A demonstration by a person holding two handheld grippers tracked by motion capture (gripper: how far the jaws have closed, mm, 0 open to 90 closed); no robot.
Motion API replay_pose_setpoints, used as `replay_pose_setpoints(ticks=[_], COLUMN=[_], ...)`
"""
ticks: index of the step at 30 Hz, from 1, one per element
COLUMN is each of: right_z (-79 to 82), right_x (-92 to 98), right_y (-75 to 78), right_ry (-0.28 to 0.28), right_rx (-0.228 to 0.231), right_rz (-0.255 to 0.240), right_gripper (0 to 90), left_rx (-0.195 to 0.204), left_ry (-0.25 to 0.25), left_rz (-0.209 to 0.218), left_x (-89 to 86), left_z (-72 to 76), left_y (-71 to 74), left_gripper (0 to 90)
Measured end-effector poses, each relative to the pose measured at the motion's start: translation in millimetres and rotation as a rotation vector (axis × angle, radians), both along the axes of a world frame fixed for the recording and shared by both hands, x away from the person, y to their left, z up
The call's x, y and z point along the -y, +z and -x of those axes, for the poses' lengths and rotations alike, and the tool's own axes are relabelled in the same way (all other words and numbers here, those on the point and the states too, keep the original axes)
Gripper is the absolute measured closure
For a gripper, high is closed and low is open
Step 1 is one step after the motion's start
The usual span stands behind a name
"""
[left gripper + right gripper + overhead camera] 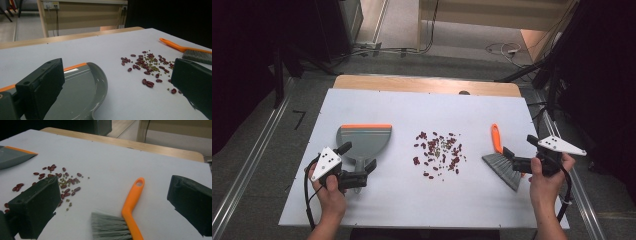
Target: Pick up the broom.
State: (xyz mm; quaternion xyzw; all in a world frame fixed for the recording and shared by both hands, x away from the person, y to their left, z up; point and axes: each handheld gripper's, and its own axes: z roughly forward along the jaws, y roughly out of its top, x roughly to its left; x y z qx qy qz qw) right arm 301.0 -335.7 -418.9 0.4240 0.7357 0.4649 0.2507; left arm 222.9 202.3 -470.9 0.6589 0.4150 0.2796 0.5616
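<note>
A grey dustpan (364,139) with an orange lip lies left of centre on the white table. My left gripper (359,156) hovers over the pan's handle end, jaws wide open and holding nothing; in the left gripper view the dustpan (80,90) sits low between them. A scatter of red beans and small green ones (439,152) lies mid-table. At the right, an orange-handled brush (496,137) with grey bristles rests flat. My right gripper (519,146) stands open astride it, pads apart from the brush (132,202).
The white board (412,200) ends on a wooden table edge (427,85) at the back. Metal rails run along both sides, with cables on the floor beyond. Beans (60,182) lie between brush and dustpan (12,156).
</note>
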Motion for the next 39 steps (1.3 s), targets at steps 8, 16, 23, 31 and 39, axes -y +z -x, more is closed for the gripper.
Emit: replay_pose_setpoints(ticks=[8, 16, 23, 31, 39], right_z=[-37.8, -64.2, -77.2, -77.4, -78.8], right_x=[-7.4, -19.5, -31.9, -26.7, -25.1], right_y=[11.0, -5.6, -28.7, -40.3, -48.0], right_ry=[0.024, -0.036, -0.165, -0.183, -0.216], right_rx=[-0.155, -0.306, -0.393, -0.446, -0.515], right_rz=[-0.003, 0.031, 0.146, 0.166, 0.101], right_gripper=[0.0, 17.6, 32.0, 49.4, 56.1], left_rx=[-0.004, -0.010, -0.017, -0.019, -0.017], left_ry=[-0.010, -0.016, -0.026, -0.029, -0.032], left_rz=[-0.007, -0.002, -0.014, -0.019, -0.024], left_x=[2.6, 1.0, 2.1, 2.5, 3.4], left_z=[-0.3, 0.6, 0.4, 0.1, 0.8], left_y=[-0.1, -1.1, -1.8, -2.5, -2.6], left_gripper=[0.0, 0.0, 0.0, 0.0, 0.0])
